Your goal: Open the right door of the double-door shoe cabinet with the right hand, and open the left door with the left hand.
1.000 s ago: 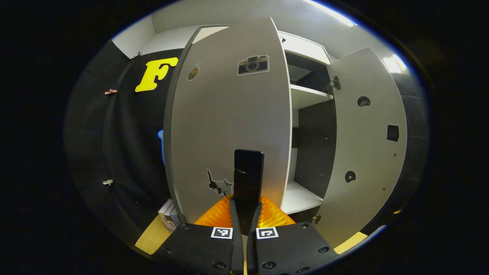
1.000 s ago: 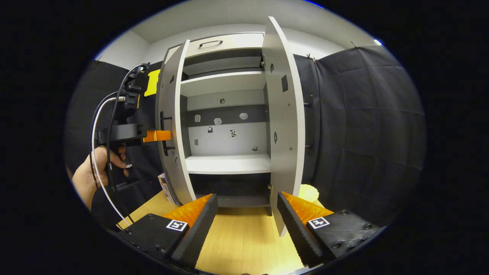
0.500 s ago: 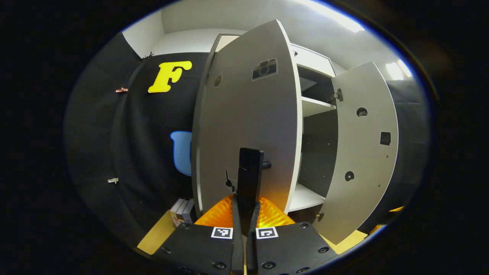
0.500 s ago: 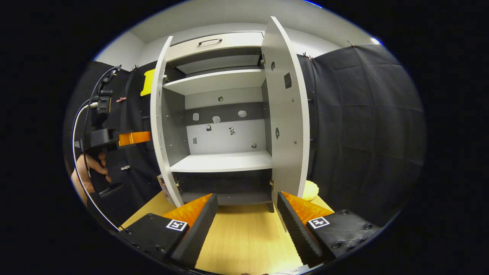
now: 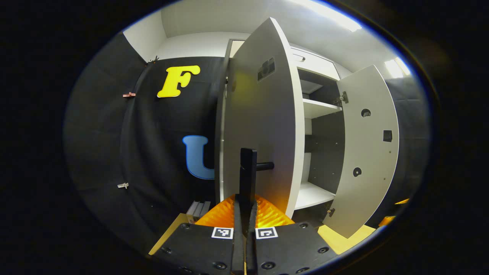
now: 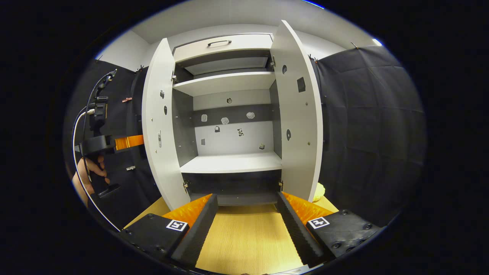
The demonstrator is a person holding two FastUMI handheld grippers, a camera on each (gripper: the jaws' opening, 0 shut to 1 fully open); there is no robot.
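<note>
left tool (image 5: 244, 206) clamps the handle (image 5: 248, 173) of the open left door (image 5: 259, 126); right tool (image 6: 246, 217) gapes empty before the open right door (image 6: 298, 114).

Smooth matt laminate on cabinet doors (image 6: 162, 126) and shelf (image 6: 231, 162); pale wood-grain worktop (image 6: 244, 236); matt black handle (image 5: 248, 172); creased matt cloth wall (image 6: 366, 130); small metal hinges (image 6: 272, 63).
</note>
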